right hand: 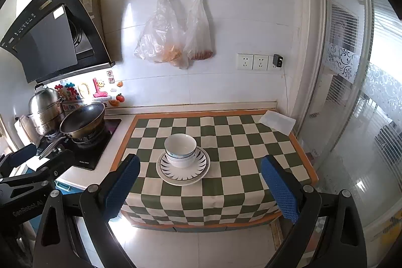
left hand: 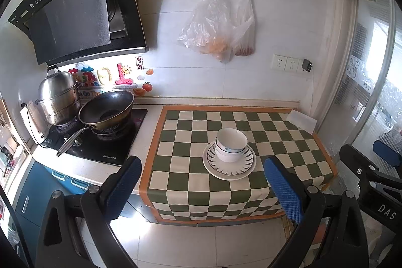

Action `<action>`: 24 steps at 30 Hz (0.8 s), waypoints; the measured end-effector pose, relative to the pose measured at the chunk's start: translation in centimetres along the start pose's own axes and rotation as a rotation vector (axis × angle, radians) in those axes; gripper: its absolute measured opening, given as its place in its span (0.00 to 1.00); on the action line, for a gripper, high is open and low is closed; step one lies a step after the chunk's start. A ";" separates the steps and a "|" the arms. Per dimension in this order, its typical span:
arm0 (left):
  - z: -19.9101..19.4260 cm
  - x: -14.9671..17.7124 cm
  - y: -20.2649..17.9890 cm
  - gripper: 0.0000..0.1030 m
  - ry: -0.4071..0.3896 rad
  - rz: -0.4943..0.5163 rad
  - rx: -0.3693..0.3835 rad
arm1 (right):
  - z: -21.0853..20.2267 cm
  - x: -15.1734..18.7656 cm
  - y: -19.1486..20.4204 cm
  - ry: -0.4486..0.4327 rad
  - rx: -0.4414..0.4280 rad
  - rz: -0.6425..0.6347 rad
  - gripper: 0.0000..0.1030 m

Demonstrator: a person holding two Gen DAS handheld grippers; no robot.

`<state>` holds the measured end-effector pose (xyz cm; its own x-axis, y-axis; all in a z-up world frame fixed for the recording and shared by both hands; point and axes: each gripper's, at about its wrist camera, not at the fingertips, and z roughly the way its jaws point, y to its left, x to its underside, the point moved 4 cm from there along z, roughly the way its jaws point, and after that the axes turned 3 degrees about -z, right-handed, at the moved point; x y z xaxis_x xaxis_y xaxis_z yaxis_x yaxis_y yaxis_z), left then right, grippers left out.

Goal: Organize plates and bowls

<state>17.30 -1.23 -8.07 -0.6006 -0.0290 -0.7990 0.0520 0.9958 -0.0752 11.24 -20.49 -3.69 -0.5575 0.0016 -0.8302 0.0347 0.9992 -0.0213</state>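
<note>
Two pots, a steel steamer [left hand: 59, 97] and a dark wok [left hand: 106, 108], sit far left on the stove. Mid-tabletop [left hand: 176, 142], stacked bowls [left hand: 231, 143] rest on stacked plates [left hand: 229, 162]. Left gripper [left hand: 203, 190] and right gripper [right hand: 201, 190] both spread, empty, near the tabletop's front edge.

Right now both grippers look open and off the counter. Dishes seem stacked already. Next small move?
Probably hold both back, or retreat slightly. The bowls are nested and upright on the stacked plates, centred on the checkered cloth. The left gripper and right gripper are open, empty and short of the counter edge. Nothing loose seems left to sort.
</note>
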 end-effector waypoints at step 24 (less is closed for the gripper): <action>0.0 0.7 -0.9 0.97 0.005 -0.008 -0.012 | 0.2 0.6 -0.6 0.002 0.015 0.012 0.96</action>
<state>16.82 -2.16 -8.59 -0.6051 -0.0366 -0.7953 0.0377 0.9965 -0.0745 11.05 -21.07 -4.32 -0.5584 0.0136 -0.8294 0.0538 0.9984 -0.0199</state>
